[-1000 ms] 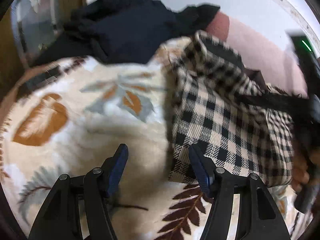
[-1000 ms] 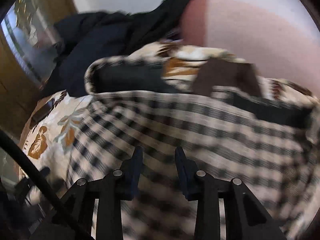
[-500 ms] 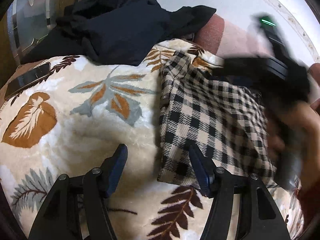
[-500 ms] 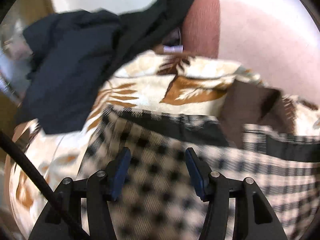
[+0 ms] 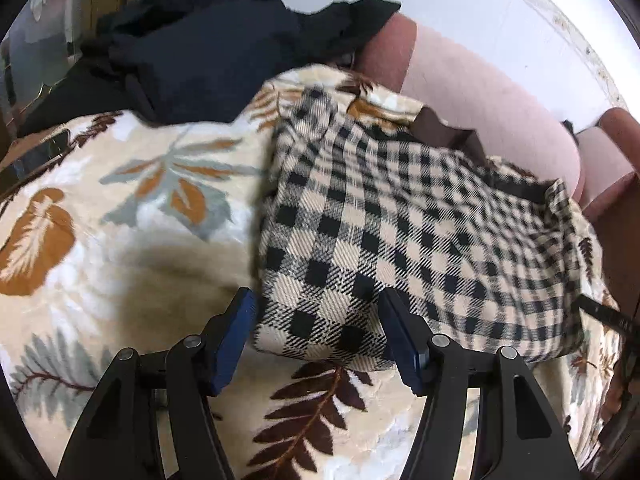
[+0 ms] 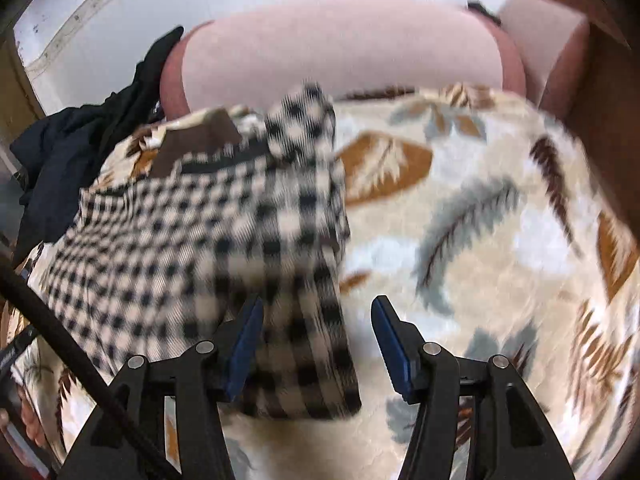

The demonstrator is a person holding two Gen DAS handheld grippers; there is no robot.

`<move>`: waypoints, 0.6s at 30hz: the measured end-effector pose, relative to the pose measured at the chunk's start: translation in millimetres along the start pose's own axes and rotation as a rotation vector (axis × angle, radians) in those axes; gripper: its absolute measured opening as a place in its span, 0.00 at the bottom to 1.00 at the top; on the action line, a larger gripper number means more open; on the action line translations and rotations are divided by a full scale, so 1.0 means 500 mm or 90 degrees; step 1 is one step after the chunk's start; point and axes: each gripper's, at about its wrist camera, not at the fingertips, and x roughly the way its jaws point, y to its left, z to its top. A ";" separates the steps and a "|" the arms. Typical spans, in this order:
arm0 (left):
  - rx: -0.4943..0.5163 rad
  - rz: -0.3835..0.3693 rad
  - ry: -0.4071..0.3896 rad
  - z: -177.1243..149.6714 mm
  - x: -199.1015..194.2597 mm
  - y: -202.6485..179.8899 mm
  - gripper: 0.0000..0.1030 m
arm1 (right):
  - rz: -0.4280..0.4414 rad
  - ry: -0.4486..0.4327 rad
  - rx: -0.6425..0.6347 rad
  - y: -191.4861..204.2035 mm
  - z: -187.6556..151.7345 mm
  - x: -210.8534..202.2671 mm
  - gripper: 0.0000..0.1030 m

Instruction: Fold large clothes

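On leaf-print blanket, unlabelled checked garment

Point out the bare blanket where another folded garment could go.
Free: leaf-print blanket right of the checked garment, up to the pink cushion; also blanket left of the garment, below the dark clothes pile. Crowded: the middle, under the checked garment.
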 end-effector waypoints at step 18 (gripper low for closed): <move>0.001 -0.002 0.023 -0.001 0.012 0.008 0.61 | -0.057 -0.005 0.142 -0.085 -0.043 -0.036 0.21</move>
